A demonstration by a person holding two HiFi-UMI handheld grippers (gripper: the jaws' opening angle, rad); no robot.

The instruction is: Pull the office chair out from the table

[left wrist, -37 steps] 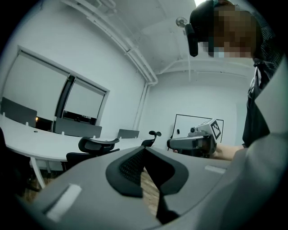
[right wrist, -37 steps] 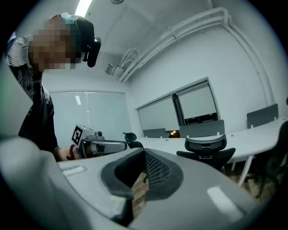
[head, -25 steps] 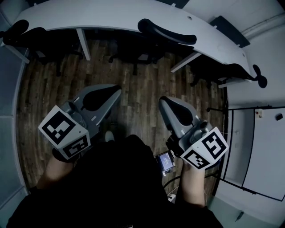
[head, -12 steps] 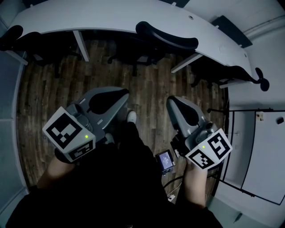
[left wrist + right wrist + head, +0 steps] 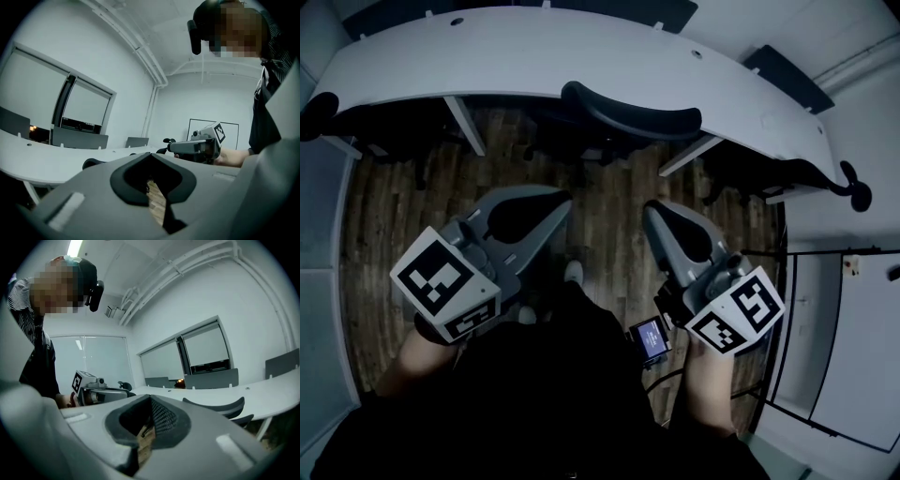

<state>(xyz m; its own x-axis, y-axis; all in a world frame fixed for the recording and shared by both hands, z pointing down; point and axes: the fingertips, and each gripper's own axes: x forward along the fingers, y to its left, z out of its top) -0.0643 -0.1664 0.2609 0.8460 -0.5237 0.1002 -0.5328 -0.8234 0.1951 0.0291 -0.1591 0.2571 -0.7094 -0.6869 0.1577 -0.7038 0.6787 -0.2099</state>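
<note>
The office chair [image 5: 633, 112] is tucked under the curved white table [image 5: 534, 47]; only its dark curved back top shows, just past the table's near edge. My left gripper [image 5: 561, 201] and right gripper [image 5: 654, 214] are held side by side over the wood floor, pointing at the chair and still short of it. Both are shut with nothing between the jaws. In the left gripper view the left gripper [image 5: 151, 156] faces the chair back [image 5: 93, 163]. In the right gripper view the right gripper [image 5: 150, 399] has the chair back [image 5: 216, 407] to its right.
Other dark chairs stand at the table's left end [image 5: 321, 105] and right end [image 5: 825, 171]. White table legs [image 5: 457, 122] come down on both sides of the chair. A white panel [image 5: 853, 319] stands along the right. A small lit device [image 5: 649, 337] hangs at the person's waist.
The table and the chair back have come lower and larger in the head view: the person and both grippers have moved toward them. Both grippers stayed shut and empty.
</note>
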